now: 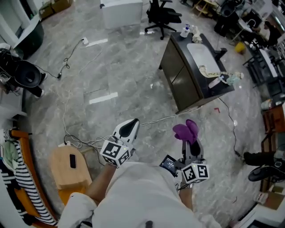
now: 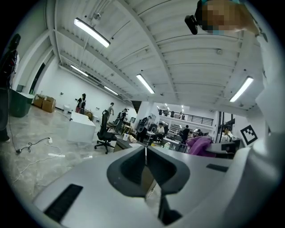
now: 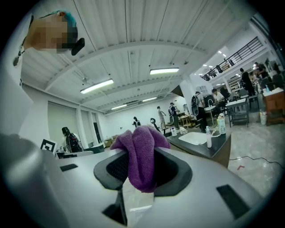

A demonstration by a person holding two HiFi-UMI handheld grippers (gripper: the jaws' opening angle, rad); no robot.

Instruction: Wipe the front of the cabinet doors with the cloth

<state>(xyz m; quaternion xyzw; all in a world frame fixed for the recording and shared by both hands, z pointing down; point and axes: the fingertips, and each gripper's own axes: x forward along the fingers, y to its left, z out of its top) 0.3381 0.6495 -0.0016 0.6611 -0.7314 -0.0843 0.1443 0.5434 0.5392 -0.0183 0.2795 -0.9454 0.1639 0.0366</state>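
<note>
A dark cabinet (image 1: 181, 78) with a white sink top stands on the marble floor ahead, at the upper right of the head view. Its two door fronts face left. My right gripper (image 1: 190, 133) is shut on a purple cloth (image 1: 186, 130), which bunches above the jaws; in the right gripper view the purple cloth (image 3: 140, 153) hangs between them and the cabinet (image 3: 205, 150) lies to the right. My left gripper (image 1: 129, 128) is shut with nothing in it; its jaws meet in the left gripper view (image 2: 145, 156). Both grippers are held well short of the cabinet.
Cables (image 1: 71, 116) trail over the floor to the left. A black office chair (image 1: 161, 18) and a white box (image 1: 121, 12) stand behind the cabinet. A wooden stool (image 1: 67, 168) sits near my left side. Bottles (image 1: 185, 31) and clutter rest on the countertop.
</note>
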